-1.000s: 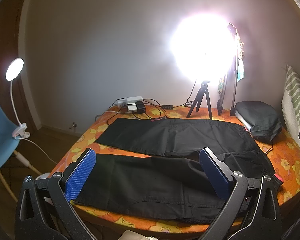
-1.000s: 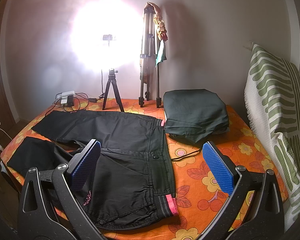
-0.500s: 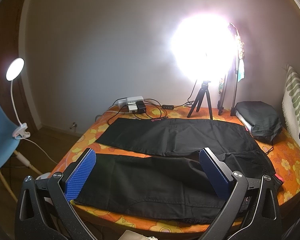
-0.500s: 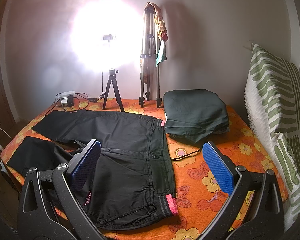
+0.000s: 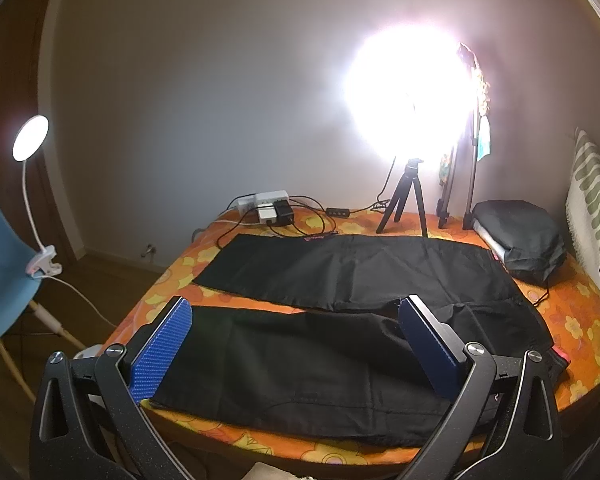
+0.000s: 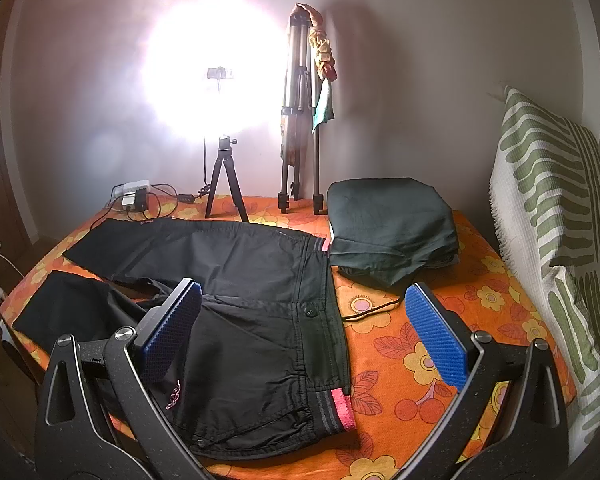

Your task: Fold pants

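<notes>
Black pants (image 5: pixel 340 280) lie spread flat on the orange floral bed cover (image 5: pixel 580 320), legs apart in a V, cuffs to the left. In the right wrist view the pants (image 6: pixel 240 280) show their waistband with a pink stripe (image 6: pixel 342 408) at the near right. My left gripper (image 5: pixel 296 344) is open and empty, held above the near leg. My right gripper (image 6: pixel 304 332) is open and empty, held above the waist end of the pants.
A folded dark garment stack (image 6: pixel 392 224) sits at the back right. A small tripod with a bright light (image 6: pixel 224 184), a taller tripod (image 6: pixel 300 120), and a power strip with cables (image 5: pixel 268 208) stand along the back. A striped pillow (image 6: pixel 560 220) leans at the right.
</notes>
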Demonstrator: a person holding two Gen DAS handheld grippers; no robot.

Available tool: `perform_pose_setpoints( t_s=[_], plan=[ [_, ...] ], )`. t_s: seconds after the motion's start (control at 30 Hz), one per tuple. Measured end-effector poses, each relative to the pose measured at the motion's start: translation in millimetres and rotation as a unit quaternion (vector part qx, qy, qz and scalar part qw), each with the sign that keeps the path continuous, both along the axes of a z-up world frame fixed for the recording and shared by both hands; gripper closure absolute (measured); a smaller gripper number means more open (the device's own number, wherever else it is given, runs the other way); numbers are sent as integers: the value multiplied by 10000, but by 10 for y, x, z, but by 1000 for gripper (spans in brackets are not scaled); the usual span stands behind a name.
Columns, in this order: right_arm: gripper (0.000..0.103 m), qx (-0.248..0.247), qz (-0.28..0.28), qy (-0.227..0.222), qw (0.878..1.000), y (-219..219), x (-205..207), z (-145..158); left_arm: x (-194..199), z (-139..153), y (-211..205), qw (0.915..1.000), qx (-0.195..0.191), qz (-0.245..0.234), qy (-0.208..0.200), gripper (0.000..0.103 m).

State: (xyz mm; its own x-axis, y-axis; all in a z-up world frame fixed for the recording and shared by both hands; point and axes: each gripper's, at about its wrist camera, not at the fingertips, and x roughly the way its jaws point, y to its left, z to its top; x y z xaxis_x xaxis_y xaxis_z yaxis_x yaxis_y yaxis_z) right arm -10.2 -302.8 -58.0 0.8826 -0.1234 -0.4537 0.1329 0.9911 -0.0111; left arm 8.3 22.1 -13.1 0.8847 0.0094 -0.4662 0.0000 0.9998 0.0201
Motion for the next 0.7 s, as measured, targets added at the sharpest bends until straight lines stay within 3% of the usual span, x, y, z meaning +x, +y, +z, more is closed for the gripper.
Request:
perform_pose_setpoints(
  t_s=[0.33, 0.53, 0.7],
  plan=[
    [0, -60, 474, 225, 9986, -27, 17, -153, 64, -144, 51, 9996, 59, -39, 256, 0],
    [1, -88, 971, 557, 9937, 9, 17, -366, 115, -268, 262, 9985, -174, 105, 512, 1],
    [7, -181, 1442, 727, 9867, 130, 14, -489, 187, -397, 477, 9956, -452, 283, 773, 11]
  ],
)
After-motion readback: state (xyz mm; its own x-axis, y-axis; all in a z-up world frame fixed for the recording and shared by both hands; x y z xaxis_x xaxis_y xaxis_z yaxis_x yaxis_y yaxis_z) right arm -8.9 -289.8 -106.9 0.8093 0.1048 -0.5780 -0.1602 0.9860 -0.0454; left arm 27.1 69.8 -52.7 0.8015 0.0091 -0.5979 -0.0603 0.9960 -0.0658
